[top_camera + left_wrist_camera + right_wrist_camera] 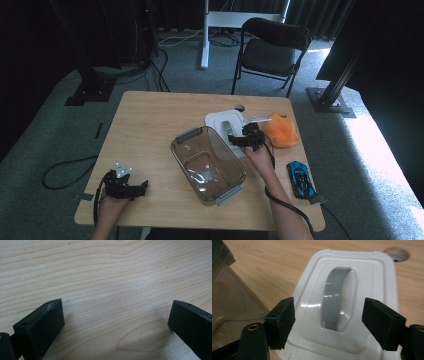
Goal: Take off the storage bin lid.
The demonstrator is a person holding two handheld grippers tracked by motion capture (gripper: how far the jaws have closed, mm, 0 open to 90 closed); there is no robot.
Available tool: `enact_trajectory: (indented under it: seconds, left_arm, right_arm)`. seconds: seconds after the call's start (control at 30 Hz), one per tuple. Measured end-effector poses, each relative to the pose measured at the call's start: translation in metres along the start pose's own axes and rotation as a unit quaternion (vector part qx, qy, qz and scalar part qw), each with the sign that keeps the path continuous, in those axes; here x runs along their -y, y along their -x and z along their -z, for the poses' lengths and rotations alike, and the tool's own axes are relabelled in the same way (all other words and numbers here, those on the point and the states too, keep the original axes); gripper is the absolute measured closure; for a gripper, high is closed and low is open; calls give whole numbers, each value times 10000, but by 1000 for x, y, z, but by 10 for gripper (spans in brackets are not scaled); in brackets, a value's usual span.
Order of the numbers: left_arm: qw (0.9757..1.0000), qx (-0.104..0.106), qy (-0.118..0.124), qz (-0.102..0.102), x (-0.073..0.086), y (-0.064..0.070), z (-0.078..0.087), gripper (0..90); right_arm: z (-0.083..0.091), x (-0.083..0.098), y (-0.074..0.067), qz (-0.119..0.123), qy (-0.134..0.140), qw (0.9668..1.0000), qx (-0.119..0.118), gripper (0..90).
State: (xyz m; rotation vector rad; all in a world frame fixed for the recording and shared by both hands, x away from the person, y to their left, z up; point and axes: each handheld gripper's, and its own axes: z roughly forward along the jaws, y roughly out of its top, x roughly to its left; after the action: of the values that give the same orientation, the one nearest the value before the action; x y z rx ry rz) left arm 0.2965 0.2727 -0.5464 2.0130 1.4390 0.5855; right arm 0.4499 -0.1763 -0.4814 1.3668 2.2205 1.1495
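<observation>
Because the flat white plastic lid with a grey strap handle (347,302) lies face up on the light wooden table (150,125), just behind the far right corner of the clear smoke-tinted plastic storage box with grey end clasps (207,164), its handle is free to be taken from above. The right gripper (328,323) hovers over it with its jaws spread wide to either side of the handle, touching nothing, and nothing is between them. The left gripper (116,322) rests near the front left of the table, jaws wide apart over bare wood, likely kept out of the way. An orange soft lump (281,130) sits just right of the lid, and a blue toy car (301,179) lies near the table's right edge. In the high view the right hand and gripper cover much of the lid; in the right gripper view its near edge is cut off by the frame. What the orange thing is cannot be made out.
</observation>
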Motion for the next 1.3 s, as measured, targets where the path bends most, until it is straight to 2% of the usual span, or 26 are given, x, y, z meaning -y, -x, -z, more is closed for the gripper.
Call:
enact_trajectory:
  seconds: [0.13, 0.2, 0.37, 0.4, 0.53, 0.77, 1.3]
  left_arm:
    - [10000, -1, 5, 6, 0, 0, 0, 9]
    - [10000, -1, 6, 7, 0, 0, 0, 9]
    - [10000, 0, 5, 7, 0, 0, 0, 8]
    - [10000, 0, -1, 0, 0, 0, 0, 9]
    - [10000, -10, 7, 15, 0, 0, 0, 9]
    - [10000, -25, 7, 30, 0, 0, 0, 9]
    - [10000, -35, 5, 36, -1, 1, -1, 9]
  right_arm:
    - [9, 0, 4, -77, 125, 9999, 56, 208]
    - [15, 1, 6, -84, 159, 9998, -30, 199]
    - [26, 2, 9, -44, 259, 9996, 138, 145]
    - [28, 2, 11, -56, 254, 9996, 50, 133]
    - [37, 4, 15, -79, 351, 9990, 266, 125]
    - [50, 9, 30, -275, 393, 9969, 626, 125]
    - [74, 17, 60, -532, 414, 9928, 991, 125]
